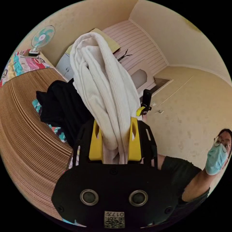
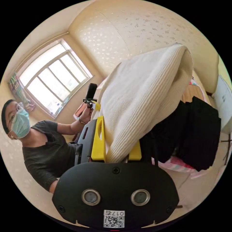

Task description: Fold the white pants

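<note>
The white ribbed pants [image 1: 104, 79] hang bunched in a thick fold, lifted in the air. In the left gripper view, my left gripper [image 1: 114, 125] is shut on them, the yellow jaws pressing the cloth from both sides. The right gripper [image 1: 145, 104] pokes out just behind the cloth's edge. In the right gripper view, the pants [image 2: 145, 94] drape over my right gripper [image 2: 118, 139], which is shut on them with the cloth squeezed between its yellow jaws. A person's hand holds the left gripper [image 2: 91, 97] beside the cloth.
A black garment [image 1: 58, 106] lies on a brown ribbed mat [image 1: 26, 125] over patterned bedding; the same garment [image 2: 193, 135] appears beyond the pants. A fan [image 1: 42, 37] stands at the far end. A person in a dark top [image 2: 46, 149] stands close, with a window [image 2: 53, 79] behind.
</note>
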A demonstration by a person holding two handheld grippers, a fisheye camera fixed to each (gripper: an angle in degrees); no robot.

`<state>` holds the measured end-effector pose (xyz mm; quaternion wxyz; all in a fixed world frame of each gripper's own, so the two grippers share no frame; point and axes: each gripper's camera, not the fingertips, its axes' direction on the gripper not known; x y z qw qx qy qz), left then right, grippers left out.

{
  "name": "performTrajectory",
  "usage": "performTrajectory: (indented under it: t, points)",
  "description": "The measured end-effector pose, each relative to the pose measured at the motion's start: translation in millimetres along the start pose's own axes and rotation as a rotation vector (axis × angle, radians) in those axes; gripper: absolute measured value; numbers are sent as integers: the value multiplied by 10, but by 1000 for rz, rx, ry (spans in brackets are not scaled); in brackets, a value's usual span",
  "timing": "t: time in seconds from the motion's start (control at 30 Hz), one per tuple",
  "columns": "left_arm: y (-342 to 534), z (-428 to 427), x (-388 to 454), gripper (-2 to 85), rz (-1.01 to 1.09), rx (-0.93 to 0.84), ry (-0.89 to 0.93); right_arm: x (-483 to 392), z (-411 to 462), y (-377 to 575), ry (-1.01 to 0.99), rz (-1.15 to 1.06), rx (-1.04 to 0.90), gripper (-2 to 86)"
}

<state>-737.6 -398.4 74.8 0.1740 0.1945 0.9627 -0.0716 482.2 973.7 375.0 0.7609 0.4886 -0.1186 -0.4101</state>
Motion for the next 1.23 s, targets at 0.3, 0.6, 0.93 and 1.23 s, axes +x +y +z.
performTrajectory:
  t: [0.3, 0.6, 0.93, 1.23]
  points:
    - [834, 658, -1087, 128, -265, -53, -104, 510, -107, -51, 630, 314, 197, 20]
    - [3038, -1432, -1214, 83, -320, 56, -319, 945, 900, 481, 536, 528, 123, 6]
    - [5624, -4351, -66, 95, -758, 782, -1202, -502, 2333, 1472, 195, 449, 295, 4]
    - [5606, -6550, -779, 167, -1025, 593, -1532, -486, 3226, 1498, -135, 452, 70, 5]
